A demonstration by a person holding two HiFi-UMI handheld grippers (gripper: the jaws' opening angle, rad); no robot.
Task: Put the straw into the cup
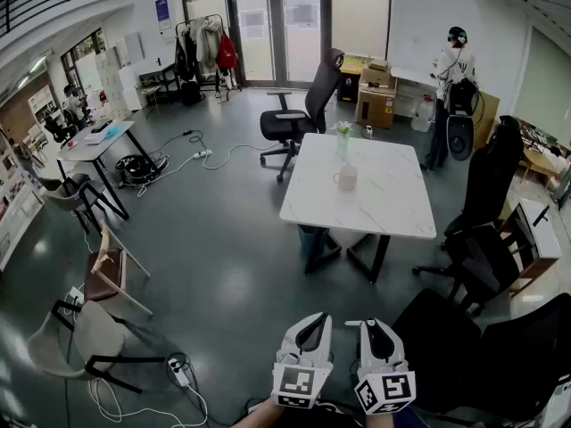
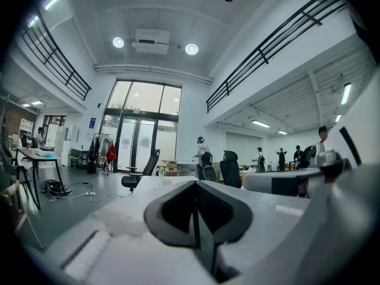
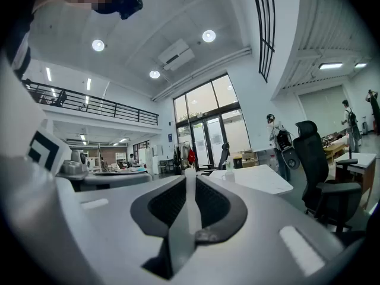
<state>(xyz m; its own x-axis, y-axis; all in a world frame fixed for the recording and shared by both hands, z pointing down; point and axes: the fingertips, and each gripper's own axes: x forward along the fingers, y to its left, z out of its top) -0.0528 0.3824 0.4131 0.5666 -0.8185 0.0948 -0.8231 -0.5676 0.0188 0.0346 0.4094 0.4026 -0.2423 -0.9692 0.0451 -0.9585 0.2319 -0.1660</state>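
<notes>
The right gripper (image 1: 369, 328) sat at the bottom of the head view. Its fingers were squeezed on a thin white straw (image 3: 189, 200), which stuck out a little past the tips. The left gripper (image 1: 312, 324) was just beside it, pressed closed with nothing in it. Both pointed level, toward the table (image 1: 393, 203) in the middle of the frame.

The cup (image 1: 345, 178) was a pale mug with a handle. It stood on the table, well apart from the grippers, with gray floor in between. So the job had hardly begun, I think.

Here is what could go wrong. The straw was thin and smooth, so it could slip out if the grip was too loose. It could bend or get squashed if the grip was too tight. The mouth of the cup was small, so a shaky poke could hit the rim and push the cup over. A tall glass (image 1: 343, 139) stood near the cup, higher in the frame, and a careless reach could knock it. Black chairs (image 1: 486, 239) stood right of the table, and one could be bumped on the way.

I could not tell if the cup had anything in it. The tall glass had something green at its top.
</notes>
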